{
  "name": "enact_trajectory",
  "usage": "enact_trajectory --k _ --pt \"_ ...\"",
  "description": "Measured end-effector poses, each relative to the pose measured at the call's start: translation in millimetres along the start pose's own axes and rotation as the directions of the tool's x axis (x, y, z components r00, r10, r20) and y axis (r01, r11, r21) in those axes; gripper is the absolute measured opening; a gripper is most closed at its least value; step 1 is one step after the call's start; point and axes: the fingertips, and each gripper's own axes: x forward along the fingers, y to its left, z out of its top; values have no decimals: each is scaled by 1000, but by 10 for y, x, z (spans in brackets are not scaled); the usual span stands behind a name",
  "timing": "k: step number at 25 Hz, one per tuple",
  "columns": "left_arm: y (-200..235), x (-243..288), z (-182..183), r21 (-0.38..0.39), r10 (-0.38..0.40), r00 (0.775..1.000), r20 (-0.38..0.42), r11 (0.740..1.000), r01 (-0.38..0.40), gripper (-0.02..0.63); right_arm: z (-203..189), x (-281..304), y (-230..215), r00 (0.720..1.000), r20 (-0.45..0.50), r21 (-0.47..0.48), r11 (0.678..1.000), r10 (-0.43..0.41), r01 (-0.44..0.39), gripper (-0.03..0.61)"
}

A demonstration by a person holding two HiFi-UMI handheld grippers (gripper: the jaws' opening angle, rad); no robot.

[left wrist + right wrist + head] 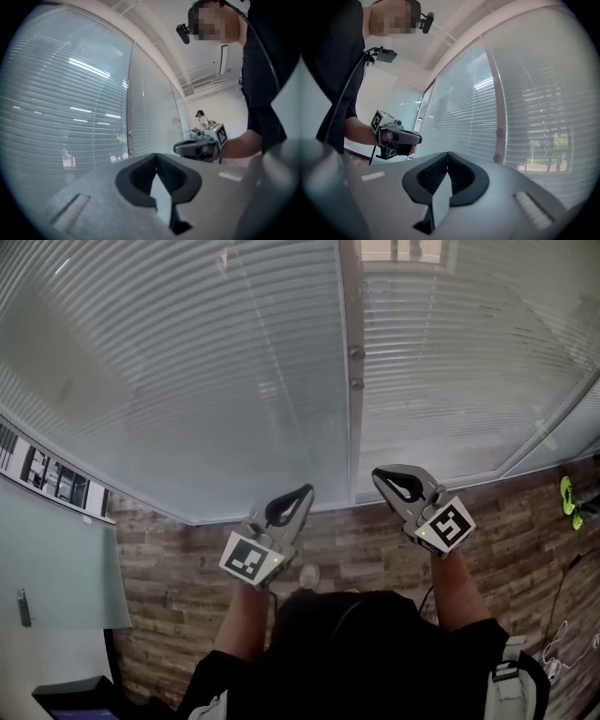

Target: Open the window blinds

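Standing nearest the camera, the left tongs (156, 157) and the right tongs (447, 153) are both held level in front of the person's chest. Each pair has its jaws pressed together with nothing between them, and neither touches anything. Below them lies a wood-patterned floor (187, 568), bare between the person and the wall. Ahead, well apart from both tongs, the window blinds (187, 381) hang fully lowered across two wide panes, their slats turned nearly flat so that only faint outdoor shapes show through. Reflections on the surface suggest the slats sit behind glass, though this cannot be confirmed. The slats look thin, light and easily bent, so they are judged a poor place to grip. No cord or wand is visible. A vertical frame post (349, 409) divides the panes and carries two small knobs (356, 354), one above the other. These are judged the likely control: small, hard, probably smooth, best pinched across the sides and turned gently. Nothing obstructs the approach to the post. Off to the right, a yellow-green object (568, 495) and loose cables (561, 638) lie on the floor, a trip risk only if the person steps that way.
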Motion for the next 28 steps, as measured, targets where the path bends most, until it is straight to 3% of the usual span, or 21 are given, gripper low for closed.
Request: enact_trajectory --k 15,28 --pt "643 354 44 17 -174 984 31 985 174 5 135 503 -447 983 8 -52 982 -182 182 8" --pt "793 384 -47 -18 -269 962 39 963 270 5 74 668 -579 954 -70 -99 954 -291 284 18"
